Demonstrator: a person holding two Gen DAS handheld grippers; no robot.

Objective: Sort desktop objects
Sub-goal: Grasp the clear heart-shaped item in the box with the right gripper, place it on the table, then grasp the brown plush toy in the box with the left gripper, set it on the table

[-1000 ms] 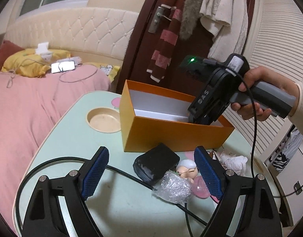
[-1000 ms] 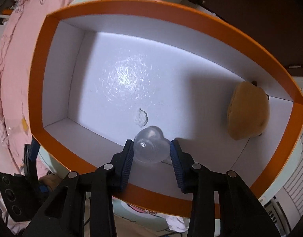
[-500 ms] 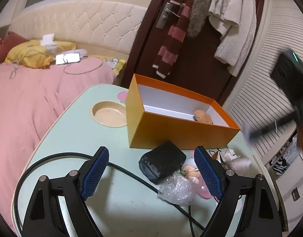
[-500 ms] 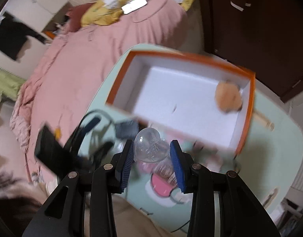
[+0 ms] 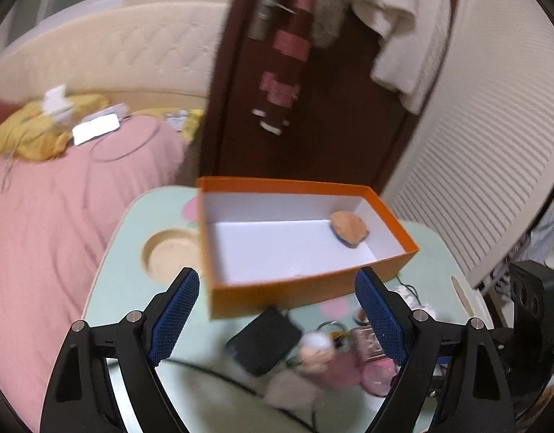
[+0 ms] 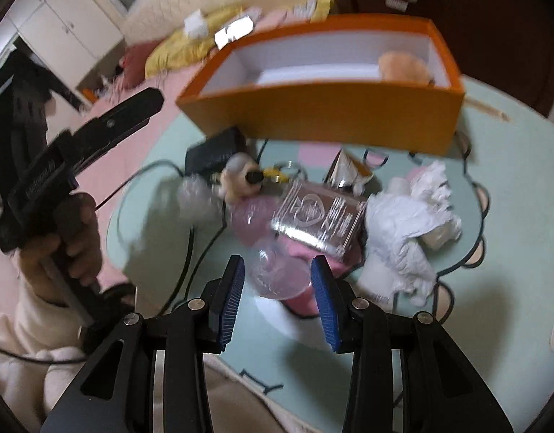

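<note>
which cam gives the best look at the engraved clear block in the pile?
Right wrist. The engraved clear block sits near frame centre, its top face and heart engraving visible though motion-blurred, beside the white tissue. In the left wrist view the block is only a small blurred patch low in the frame, partly hidden behind a blue pad of the left gripper.

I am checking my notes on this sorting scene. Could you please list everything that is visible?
orange box: one, orange, white inside, on table
soft thing: one, tan, inside box
pouch: one, black, before box
doll: one, pale, beside pouch
engraved block: one, clear, between doll and tissue
tissue: one, white, crumpled
table: one, pale green
left gripper: black, blue pads, open, empty
right gripper: black, blue pads, holding clear heart
</note>
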